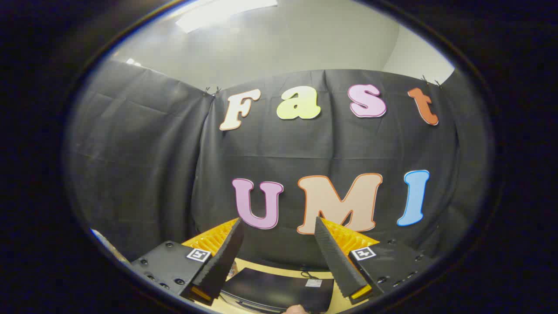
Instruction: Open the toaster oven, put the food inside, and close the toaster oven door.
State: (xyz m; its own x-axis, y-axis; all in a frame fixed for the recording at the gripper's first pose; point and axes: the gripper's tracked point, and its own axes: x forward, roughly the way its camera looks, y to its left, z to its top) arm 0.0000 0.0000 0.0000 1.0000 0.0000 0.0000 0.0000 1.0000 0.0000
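My gripper (279, 224) is held high and tilted up toward the booth's black cloth wall, with its two fingers spread apart and nothing between them. Below the fingers, low down between them, lies the flat dark top of the toaster oven (279, 290), with a small pale label near its far right corner. It stands on a light wooden table (270, 265). The oven's door and front are hidden from here. A sliver of something pale (296, 309) shows at the oven's near edge; I cannot tell what it is.
The black cloth wall (144, 165) closes the space ahead and to both sides. Above it are a pale room wall and a ceiling light (226, 11). A thin dark cord (308, 274) lies on the table behind the oven.
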